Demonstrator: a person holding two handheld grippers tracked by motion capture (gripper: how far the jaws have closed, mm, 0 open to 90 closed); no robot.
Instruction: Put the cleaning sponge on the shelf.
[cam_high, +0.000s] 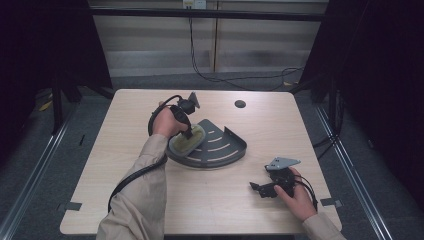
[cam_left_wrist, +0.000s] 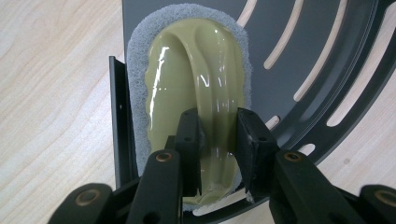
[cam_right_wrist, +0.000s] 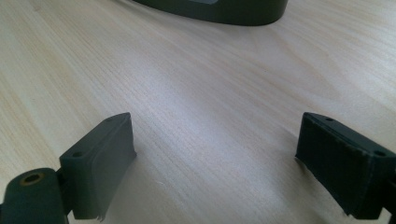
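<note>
Left gripper (cam_left_wrist: 218, 135) clamped on the raised ridge handle of an olive-green scrubbing pad (cam_left_wrist: 189, 88) with grey abrasive base; pad lies on the dark grey slotted corner shelf (cam_high: 227, 145) at its left edge, mid-table; right gripper (cam_right_wrist: 215, 158) jaws spread wide, nothing between, over bare wooden table (cam_high: 210, 200) near right; no legible writing or brand.

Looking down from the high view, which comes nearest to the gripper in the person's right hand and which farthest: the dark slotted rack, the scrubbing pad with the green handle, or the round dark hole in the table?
From the right gripper:
1. Dark slotted rack, up and to its left, mid-table.
2. Scrubbing pad, on the rack's left part, clamped by the left gripper.
3. Round hole, near the table's far edge.
</note>
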